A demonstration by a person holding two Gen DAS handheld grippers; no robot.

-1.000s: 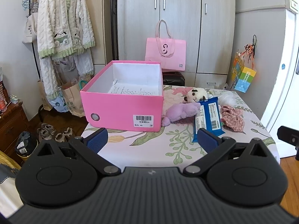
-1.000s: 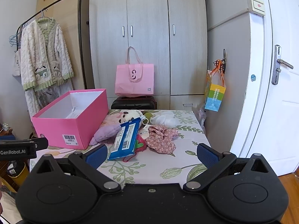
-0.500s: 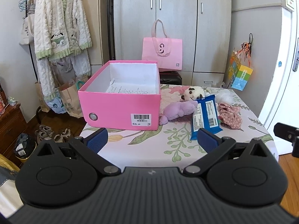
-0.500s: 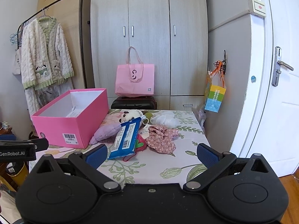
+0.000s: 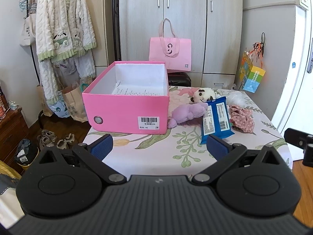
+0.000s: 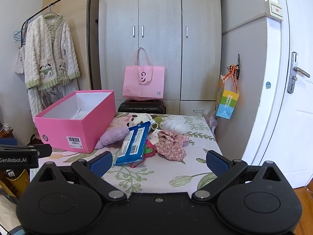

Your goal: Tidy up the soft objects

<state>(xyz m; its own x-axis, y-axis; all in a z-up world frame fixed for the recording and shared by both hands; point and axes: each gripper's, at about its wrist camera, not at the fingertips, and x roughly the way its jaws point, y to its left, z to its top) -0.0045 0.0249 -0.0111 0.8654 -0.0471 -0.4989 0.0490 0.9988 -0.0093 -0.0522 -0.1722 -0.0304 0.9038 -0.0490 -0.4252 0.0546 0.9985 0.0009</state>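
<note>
An open pink box (image 5: 127,115) (image 6: 78,131) with a paper inside stands on the left of the floral table (image 5: 148,152). To its right lie a purple plush (image 5: 185,113) (image 6: 113,137), a panda plush (image 5: 203,95) (image 6: 138,119), a blue wipes pack (image 5: 216,121) (image 6: 135,143), a pink floral scrunchie (image 5: 242,118) (image 6: 172,145), a white fluffy piece (image 6: 175,124) and a red soft item (image 6: 149,150). My left gripper (image 5: 159,148) is open and empty at the table's near edge. My right gripper (image 6: 159,161) is open and empty, short of the pile.
A pink tote bag (image 5: 170,53) sits on a dark suitcase (image 6: 142,106) before the wardrobe. A clothes rack with a fluffy robe (image 5: 62,29) stands left, with paper bags and shoes (image 5: 56,139) below. A colourful gift bag (image 6: 227,102) hangs right, beside a white door (image 6: 289,98).
Both views have drifted slightly; the left gripper has pulled back and risen a little from the table. Both grippers stay open and nothing on the table has moved.
</note>
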